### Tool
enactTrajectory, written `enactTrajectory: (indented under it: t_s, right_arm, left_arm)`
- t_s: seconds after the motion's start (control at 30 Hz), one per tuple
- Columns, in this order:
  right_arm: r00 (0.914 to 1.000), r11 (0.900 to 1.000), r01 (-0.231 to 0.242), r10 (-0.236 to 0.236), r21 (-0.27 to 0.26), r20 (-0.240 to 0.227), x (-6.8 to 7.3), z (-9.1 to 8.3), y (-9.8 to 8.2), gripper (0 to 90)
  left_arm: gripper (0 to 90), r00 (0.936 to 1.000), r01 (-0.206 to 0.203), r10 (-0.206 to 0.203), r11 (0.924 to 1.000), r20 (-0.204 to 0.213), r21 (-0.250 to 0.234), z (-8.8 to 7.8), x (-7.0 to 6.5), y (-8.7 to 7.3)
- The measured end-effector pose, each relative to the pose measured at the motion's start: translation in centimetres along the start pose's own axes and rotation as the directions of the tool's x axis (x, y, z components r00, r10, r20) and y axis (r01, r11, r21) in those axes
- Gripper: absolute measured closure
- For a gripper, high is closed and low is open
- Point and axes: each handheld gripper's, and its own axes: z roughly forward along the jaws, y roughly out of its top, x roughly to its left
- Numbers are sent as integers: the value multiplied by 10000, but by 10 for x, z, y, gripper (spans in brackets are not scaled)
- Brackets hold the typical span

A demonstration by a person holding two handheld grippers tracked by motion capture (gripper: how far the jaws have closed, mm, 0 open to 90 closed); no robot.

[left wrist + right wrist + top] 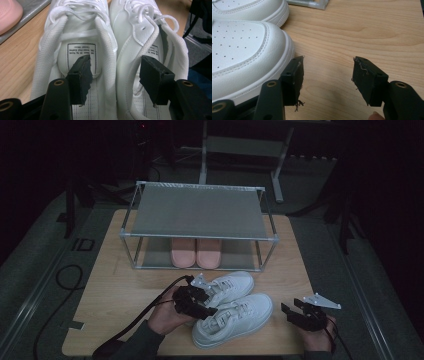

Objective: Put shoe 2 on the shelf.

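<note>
Two white lace-up sneakers lie side by side on the wooden table (115, 285), toes toward the right: the far one (232, 285) and the near one (240, 317). My left gripper (200, 302) is at their heel ends. In the left gripper view it (115, 75) stands open, one jaw inside the far sneaker (75, 27) and the other inside the near sneaker (140, 25). The two adjoining collars lie between the jaws, untouched by the pads. My right gripper (292, 312) is open with nothing between its fingers, low over bare wood (327, 75) just right of the near sneaker's toe (244, 50).
A two-tier metal shoe rack (197, 210) stands at the back of the table, with a pair of pink shoes (196, 251) on its lower shelf. Its corner (312, 3) shows in the right gripper view. Cables trail off the table's front left.
</note>
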Motion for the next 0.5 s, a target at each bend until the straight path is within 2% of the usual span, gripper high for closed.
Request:
enactTrajectory:
  t_s: [0.27, 0.5]
  right_arm:
    - [10000, 10000, 7, -7, -26, 0, 0, 0, 0, 416]
    - [10000, 10000, 19, -19, -26, 0, 0, 0, 0, 417]
  left_arm:
    - [424, 9998, -114, 110, 9997, 138, 235, 5, -5, 1]
    - [423, 9999, -160, 158, 9988, 52, 453, 11, -8, 6]
